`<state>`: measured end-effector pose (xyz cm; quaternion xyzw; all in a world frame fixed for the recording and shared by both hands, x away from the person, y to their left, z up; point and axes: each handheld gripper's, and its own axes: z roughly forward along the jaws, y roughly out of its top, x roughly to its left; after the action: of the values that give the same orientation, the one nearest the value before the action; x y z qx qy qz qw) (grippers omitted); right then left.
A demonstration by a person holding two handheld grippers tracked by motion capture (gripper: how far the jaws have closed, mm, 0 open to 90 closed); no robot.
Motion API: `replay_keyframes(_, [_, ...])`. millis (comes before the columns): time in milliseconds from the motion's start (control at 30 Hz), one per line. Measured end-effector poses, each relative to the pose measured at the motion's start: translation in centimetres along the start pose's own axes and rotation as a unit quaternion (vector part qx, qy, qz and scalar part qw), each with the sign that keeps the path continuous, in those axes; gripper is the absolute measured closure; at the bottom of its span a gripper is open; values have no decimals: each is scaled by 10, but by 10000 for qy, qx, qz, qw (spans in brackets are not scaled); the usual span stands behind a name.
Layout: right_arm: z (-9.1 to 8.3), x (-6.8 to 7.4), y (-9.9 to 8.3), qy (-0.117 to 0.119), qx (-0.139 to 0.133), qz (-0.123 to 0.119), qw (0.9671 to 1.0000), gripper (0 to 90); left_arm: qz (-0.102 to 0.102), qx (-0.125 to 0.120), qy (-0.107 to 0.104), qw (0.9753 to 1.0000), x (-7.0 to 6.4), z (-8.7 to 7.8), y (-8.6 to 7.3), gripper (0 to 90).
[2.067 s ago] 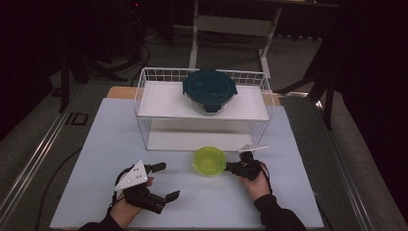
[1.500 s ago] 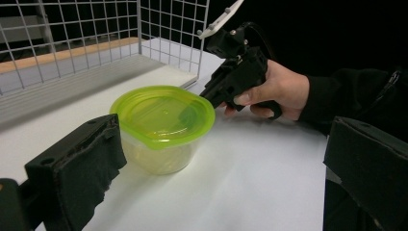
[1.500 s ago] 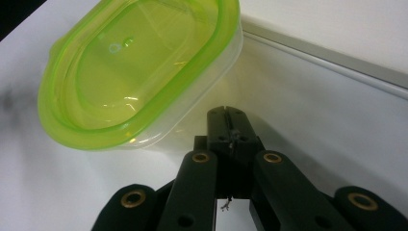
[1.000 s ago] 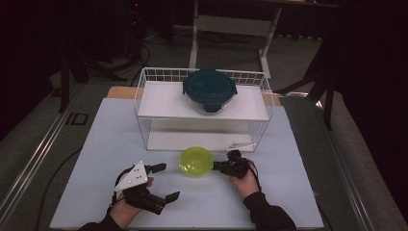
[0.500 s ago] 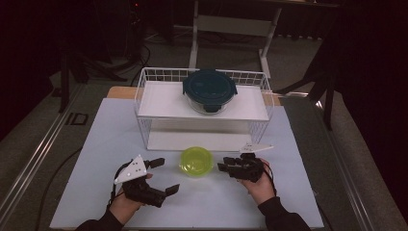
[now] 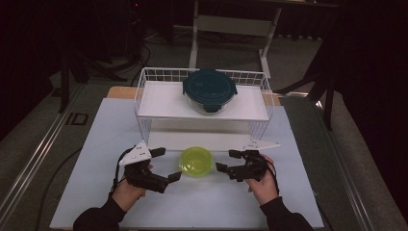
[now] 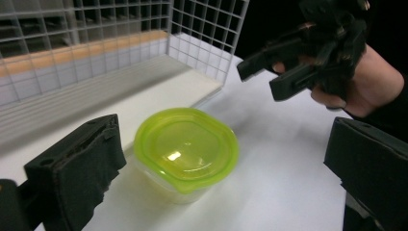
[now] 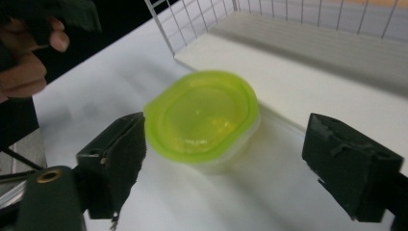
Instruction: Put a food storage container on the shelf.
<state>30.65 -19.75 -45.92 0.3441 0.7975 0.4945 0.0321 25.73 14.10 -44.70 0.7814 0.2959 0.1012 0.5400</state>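
Note:
A small clear tub with a yellow-green lid point(image 6: 196, 161) stands on the white table just in front of the wire rack. My left gripper point(image 6: 166, 164) is open at the tub's left. The tub point(image 7: 185, 147) sits ahead of and between its jaws, untouched. My right gripper point(image 6: 228, 160) is open at the tub's right. Its jaws flank the tub point(image 8: 204, 113) without contact. The right gripper point(image 7: 293, 62) appears across the tub in the left gripper view.
A white wire rack point(image 6: 159, 103) stands behind the tub. On its upper shelf sits a round glass container with a dark teal lid point(image 6: 210, 90). The rack's lower white board point(image 7: 159, 96) lies close behind the tub. The white table top point(image 6: 96, 144) stretches to both sides.
The tub slid a little to the left early on. The right gripper backed off and came in again. The left gripper moved forward and to the right, up beside the tub.

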Motion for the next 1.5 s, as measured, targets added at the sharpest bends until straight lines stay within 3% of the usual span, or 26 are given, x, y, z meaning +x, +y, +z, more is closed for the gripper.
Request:
replay_keyframes(67, [1, 0, 4, -33, -67, 25, 10000, 174, -134, 85, -41, 9999, 2, 3, 2, 0])
replay_keyframes(167, [3, -2, 9, 28, -87, 106, 9999, 174, -580, 126, -42, 9982, 14, 10, 5, 0])
replay_keyframes(300, [10, -4, 15, 98, -38, 158, 9998, 173, -818, 276, 52, 9963, 23, 19, 8, 0])
replay_keyframes(433, [16, -9, 18, 170, 26, 410, 9990, 145, -1093, 479, 20, 9929, 30, 30, 8, 0])
replay_keyframes(567, [23, -12, 20, -13, 101, 507, 9987, 141, -1397, 576, -38, 9885, 38, 38, 6, 0])
replay_keyframes(733, [30, -14, 18, 41, 240, 701, 9972, 144, -1836, 750, -29, 9801, 45, 47, -1, 0])
replay_keyframes(967, [40, -22, 10, -7, 440, 1235, 9914, 235, -2339, 955, 2, 9676, 53, 56, -8, 23])
replay_keyframes(1067, [45, -25, 6, -2, 506, 1458, 9880, 284, -2685, 1023, 15, 9578, 58, 59, -13, 78])
replay_keyframes(1233, [53, -28, 1, 3, 554, 1841, 9813, 372, -2961, 1138, 9, 9484, 59, 64, -21, 202])
replay_keyframes(1267, [53, -28, 1, -1, 565, 1921, 9797, 404, -3042, 1182, 25, 9452, 60, 65, -22, 233])
replay_keyframes(1500, [55, -33, -4, 168, 715, 2339, 9695, 560, -3297, 1280, -173, 9352, 63, 68, -30, 521])
